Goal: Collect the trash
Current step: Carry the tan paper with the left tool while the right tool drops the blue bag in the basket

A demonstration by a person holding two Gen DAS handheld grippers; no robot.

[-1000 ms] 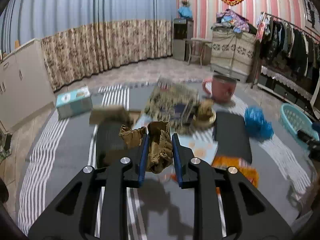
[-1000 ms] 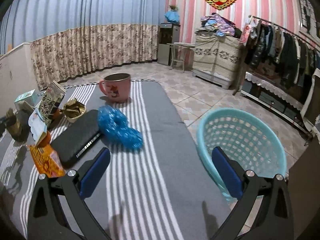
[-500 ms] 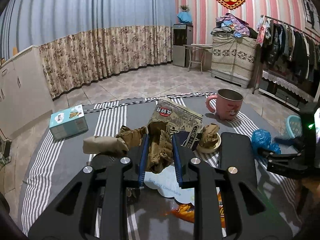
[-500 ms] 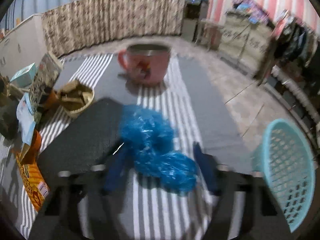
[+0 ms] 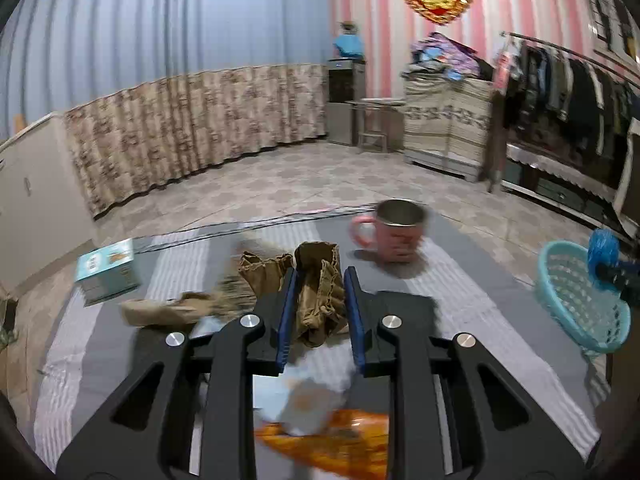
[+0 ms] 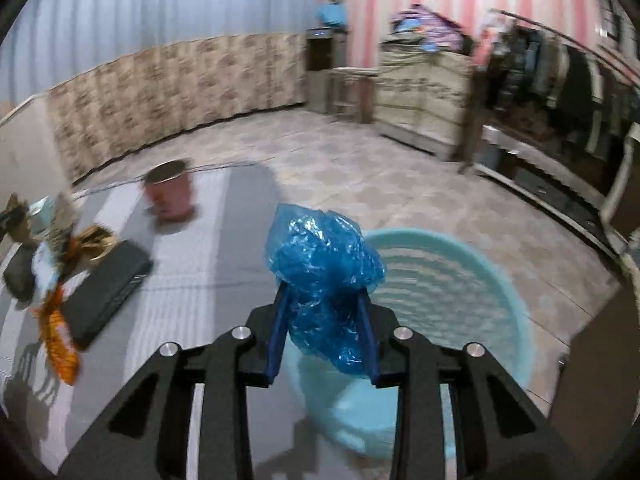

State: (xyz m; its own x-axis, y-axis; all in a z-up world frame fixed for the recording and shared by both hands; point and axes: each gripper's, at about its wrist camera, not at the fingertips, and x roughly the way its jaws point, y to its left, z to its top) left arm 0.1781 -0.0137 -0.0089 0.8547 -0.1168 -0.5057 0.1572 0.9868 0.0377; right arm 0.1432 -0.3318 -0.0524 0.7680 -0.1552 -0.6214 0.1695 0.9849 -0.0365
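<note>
Right hand-held gripper point(image 6: 323, 322) closing on crumpled blue plastic bag point(image 6: 326, 276) — raised over teal basket point(image 6: 452, 276) just beyond, likely for drop. Left hand-held gripper point(image 5: 320, 312) narrowly clamps brown paper wad point(image 5: 320, 300) above striped surface point(image 5: 460, 280); basket off right.

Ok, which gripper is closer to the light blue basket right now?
Right. The right gripper, holding the blue plastic bag, is directly over the basket. The left gripper, holding crumpled brown paper, is over the table, with the basket off to its right.
</note>
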